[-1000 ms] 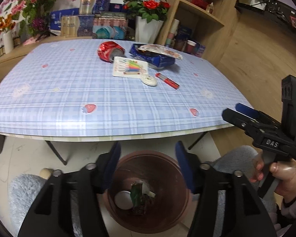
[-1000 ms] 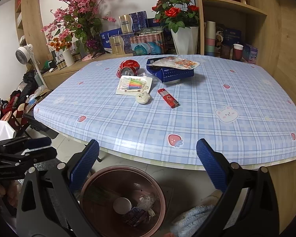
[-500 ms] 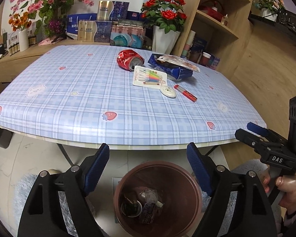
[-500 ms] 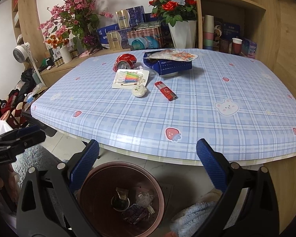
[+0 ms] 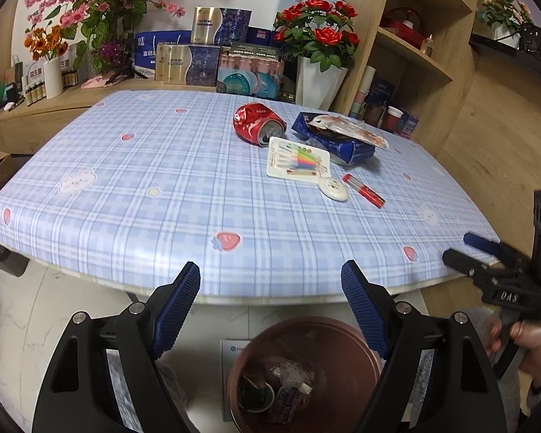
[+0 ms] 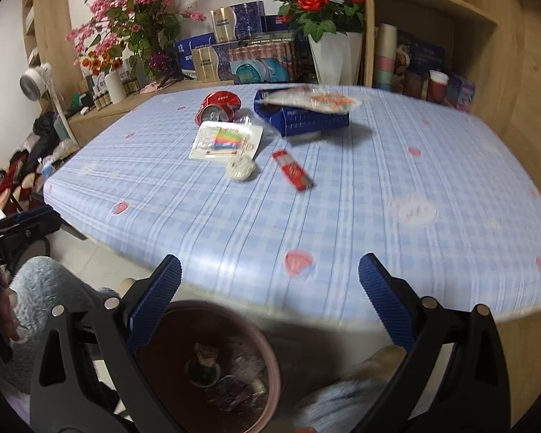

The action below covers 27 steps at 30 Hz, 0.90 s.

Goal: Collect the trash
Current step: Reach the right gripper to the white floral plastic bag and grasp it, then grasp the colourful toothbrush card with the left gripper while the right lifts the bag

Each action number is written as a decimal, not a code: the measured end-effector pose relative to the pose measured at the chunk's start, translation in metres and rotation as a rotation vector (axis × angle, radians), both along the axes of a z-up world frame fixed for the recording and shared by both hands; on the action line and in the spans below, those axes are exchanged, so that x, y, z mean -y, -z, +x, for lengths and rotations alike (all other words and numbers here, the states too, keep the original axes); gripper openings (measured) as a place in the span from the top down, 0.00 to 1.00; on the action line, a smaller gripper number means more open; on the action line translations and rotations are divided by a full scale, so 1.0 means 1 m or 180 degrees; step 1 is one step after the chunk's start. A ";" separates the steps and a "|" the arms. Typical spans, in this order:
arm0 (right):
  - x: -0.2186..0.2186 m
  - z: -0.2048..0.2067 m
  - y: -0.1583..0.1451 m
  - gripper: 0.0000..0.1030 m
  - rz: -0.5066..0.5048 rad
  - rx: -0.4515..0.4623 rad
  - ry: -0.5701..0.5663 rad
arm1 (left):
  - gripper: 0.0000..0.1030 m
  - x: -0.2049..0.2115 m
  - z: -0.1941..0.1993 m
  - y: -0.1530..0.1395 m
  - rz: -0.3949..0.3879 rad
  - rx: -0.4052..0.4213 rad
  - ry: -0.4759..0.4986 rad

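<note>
A brown trash bin (image 5: 328, 335) with wrappers and a cup inside stands on the floor below the table's front edge; it also shows in the right wrist view (image 6: 263, 353). On the blue checked table (image 5: 144, 187) lie a crushed red can (image 5: 258, 123), a card of coloured items (image 5: 297, 157), a white round lid (image 5: 333, 188), a red tube (image 5: 363, 191) and a blue box with a wrapper on top (image 5: 337, 137). My left gripper (image 5: 270, 281) is open and empty above the bin. My right gripper (image 6: 268, 274) is open and empty near the table edge.
Flower vases, gift boxes and a wooden shelf (image 5: 414, 47) line the far side of the table. A fluffy blue-grey rug (image 6: 47, 288) lies on the floor by the bin. A fan and clutter (image 6: 32, 83) sit at the left.
Both grippers have risen and moved forward from over the bin toward the table. The left gripper's jaws have opened wider. The right view is blurred by motion.
</note>
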State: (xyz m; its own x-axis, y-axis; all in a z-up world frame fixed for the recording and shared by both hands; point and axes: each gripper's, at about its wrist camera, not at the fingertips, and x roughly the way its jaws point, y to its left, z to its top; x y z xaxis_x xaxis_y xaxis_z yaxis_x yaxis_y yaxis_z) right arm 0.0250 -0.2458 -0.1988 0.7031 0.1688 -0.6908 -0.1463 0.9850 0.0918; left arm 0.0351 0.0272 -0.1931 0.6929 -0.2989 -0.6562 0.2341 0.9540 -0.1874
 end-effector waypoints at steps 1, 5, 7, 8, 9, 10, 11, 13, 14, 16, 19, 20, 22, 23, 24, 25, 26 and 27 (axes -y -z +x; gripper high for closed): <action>0.001 0.010 -0.004 0.06 -0.0057 0.0020 -0.0035 | 0.24 -0.001 0.005 -0.001 0.0003 0.0008 -0.0004; 0.004 0.056 -0.016 0.06 -0.0300 0.0031 -0.0084 | 0.24 -0.005 0.026 -0.007 0.0007 0.0052 -0.0023; 0.003 0.087 -0.024 0.06 -0.0446 0.0079 -0.0091 | 0.24 -0.008 0.041 -0.011 -0.0007 0.0078 -0.0033; 0.002 0.107 -0.027 0.06 -0.0541 0.0098 -0.0103 | 0.24 -0.009 0.046 -0.012 -0.0014 0.0087 -0.0034; 0.000 0.122 -0.029 0.06 -0.0608 0.0104 -0.0119 | 0.24 -0.010 0.053 -0.014 -0.0021 0.0100 -0.0039; -0.003 0.141 -0.030 0.06 -0.0690 0.0092 -0.0142 | 0.24 -0.011 0.058 -0.015 -0.0025 0.0108 -0.0041; -0.005 0.152 -0.030 0.06 -0.0729 0.0078 -0.0149 | 0.24 -0.012 0.066 -0.017 -0.0036 0.0123 -0.0040; -0.010 0.190 -0.026 0.06 -0.0804 -0.0003 -0.0142 | 0.24 -0.013 0.077 -0.019 -0.0042 0.0150 -0.0042; -0.011 0.202 -0.024 0.06 -0.0810 -0.0040 -0.0138 | 0.24 -0.013 0.081 -0.019 -0.0044 0.0158 -0.0042; -0.018 0.231 -0.016 0.06 -0.0833 -0.0150 -0.0151 | 0.24 -0.015 0.089 -0.018 -0.0055 0.0162 -0.0036; -0.027 0.261 -0.005 0.06 -0.0918 -0.0265 -0.0181 | 0.24 -0.018 0.101 -0.015 -0.0074 0.0141 -0.0041; -0.030 0.267 -0.001 0.06 -0.0969 -0.0299 -0.0191 | 0.24 -0.018 0.103 -0.013 -0.0078 0.0137 -0.0046; -0.033 0.281 0.005 0.07 -0.1091 -0.0378 -0.0179 | 0.24 -0.020 0.109 -0.010 -0.0098 0.0112 -0.0052; -0.034 0.286 0.007 0.07 -0.1142 -0.0397 -0.0142 | 0.24 -0.021 0.111 -0.008 -0.0110 0.0098 -0.0056; -0.033 0.293 0.010 0.07 -0.1155 -0.0435 -0.0107 | 0.24 -0.021 0.113 -0.006 -0.0119 0.0088 -0.0060; -0.032 0.297 0.011 0.07 -0.1148 -0.0462 -0.0085 | 0.24 -0.022 0.115 -0.005 -0.0128 0.0079 -0.0063; -0.031 0.301 0.013 0.07 -0.1140 -0.0491 -0.0060 | 0.24 -0.022 0.117 -0.003 -0.0138 0.0067 -0.0062; -0.030 0.306 0.016 0.09 -0.1127 -0.0536 -0.0029 | 0.24 -0.022 0.119 -0.002 -0.0145 0.0059 -0.0060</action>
